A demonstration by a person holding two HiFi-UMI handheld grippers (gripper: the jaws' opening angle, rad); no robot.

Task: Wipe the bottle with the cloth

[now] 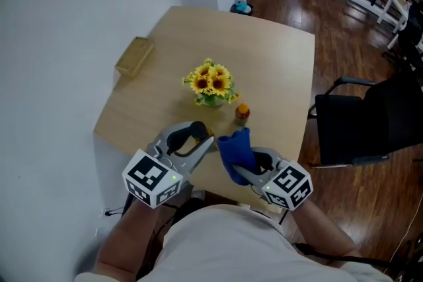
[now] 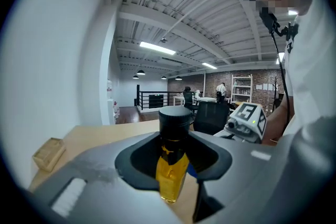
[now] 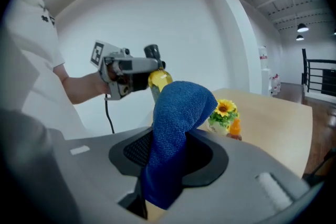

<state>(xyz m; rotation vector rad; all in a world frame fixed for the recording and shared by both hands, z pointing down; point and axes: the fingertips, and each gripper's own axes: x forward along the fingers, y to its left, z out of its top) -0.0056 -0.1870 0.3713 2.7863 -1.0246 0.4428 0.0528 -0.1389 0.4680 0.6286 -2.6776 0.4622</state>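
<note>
Clamping down on a small bottle [image 2: 172, 165] of yellow liquid with a black cap, the jaws of the left gripper [image 1: 200, 142] grip its glass body from both sides, and the bottle stands upright between them with the cap above the jaws. The jaws of the right gripper [image 1: 240, 172] are shut on a blue cloth [image 3: 176, 134], pinched low so that its free end stands up and folds over above them.

Both grippers hang over the near edge of the table [image 1: 277, 63], close together. From the head view, the cloth's upper end is just beside the tip of the left gripper. From the right gripper view, the cloth's folded top overlaps the lower part of the bottle, but I cannot tell whether the two touch.

Farther out on the table are a vase of sunflowers [image 1: 211, 82], a little orange bottle [image 1: 242, 113] beside it, and a wooden block [image 1: 134, 56] near the far left edge. A black chair [image 1: 357, 129] stands to the right.

As I judge it, picking up both things is done and they have been brought together. The wiping itself, meaning rubbing the cloth over the glass, is at most just starting and mostly remains to be done.
</note>
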